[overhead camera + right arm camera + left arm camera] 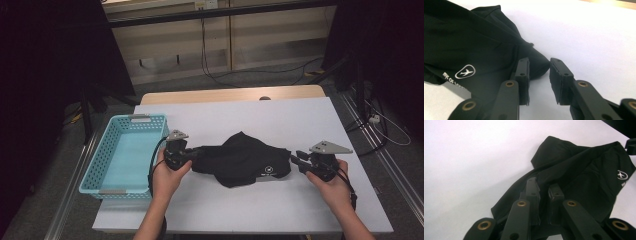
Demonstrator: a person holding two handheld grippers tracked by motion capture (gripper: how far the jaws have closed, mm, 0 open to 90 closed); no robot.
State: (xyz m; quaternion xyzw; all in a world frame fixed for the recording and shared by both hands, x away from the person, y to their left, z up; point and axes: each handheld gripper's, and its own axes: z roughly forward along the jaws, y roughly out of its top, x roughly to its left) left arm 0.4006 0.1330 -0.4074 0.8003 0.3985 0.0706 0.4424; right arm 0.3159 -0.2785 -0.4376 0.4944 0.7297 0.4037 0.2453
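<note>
Logo lettering on black cloth (461,50) too small to read, and cut by frame edge in left gripper view. Cloth hides worktop (280,120) beneath. Basket (100,165) holes blurred.

bare table (280,115) lies open beyond the black cloth (245,160); the basket (125,155) blocks the left.

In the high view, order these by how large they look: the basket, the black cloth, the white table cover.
1. white table cover
2. turquoise basket and black cloth: they look close in extent, so I won't rank these two.
</note>
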